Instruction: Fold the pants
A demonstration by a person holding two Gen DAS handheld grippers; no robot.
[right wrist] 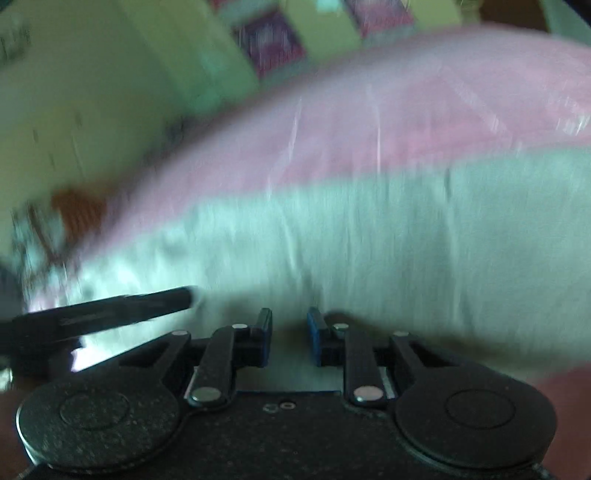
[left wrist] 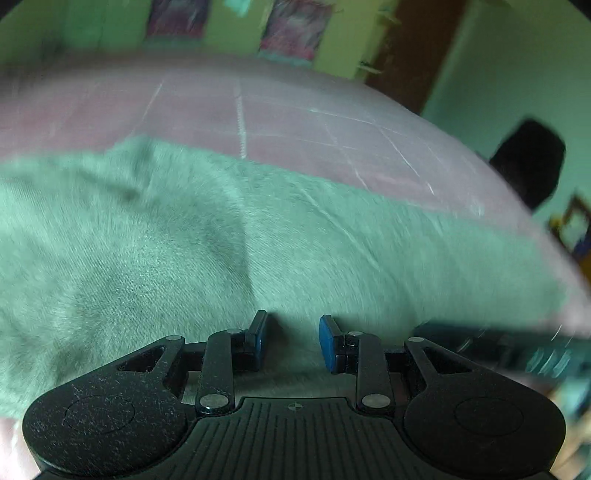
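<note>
Green pants (left wrist: 258, 236) on pink bedsheet (left wrist: 295, 110)

One green pants (left wrist: 184, 240). One pink bed (left wrist: 295, 110). Two grippers: left gripper (left wrist: 293, 332), right gripper (right wrist: 290, 328). Two wall pictures (left wrist: 177, 18).

Bedroom: pink-sheeted bed (left wrist: 295, 110), wall pictures (left wrist: 293, 31)

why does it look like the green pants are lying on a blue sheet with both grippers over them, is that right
Not quite: the sheet is pink, not blue, as the left wrist view shows. The rest holds: the green pants lie on it, with the left gripper and right gripper over them.
</note>
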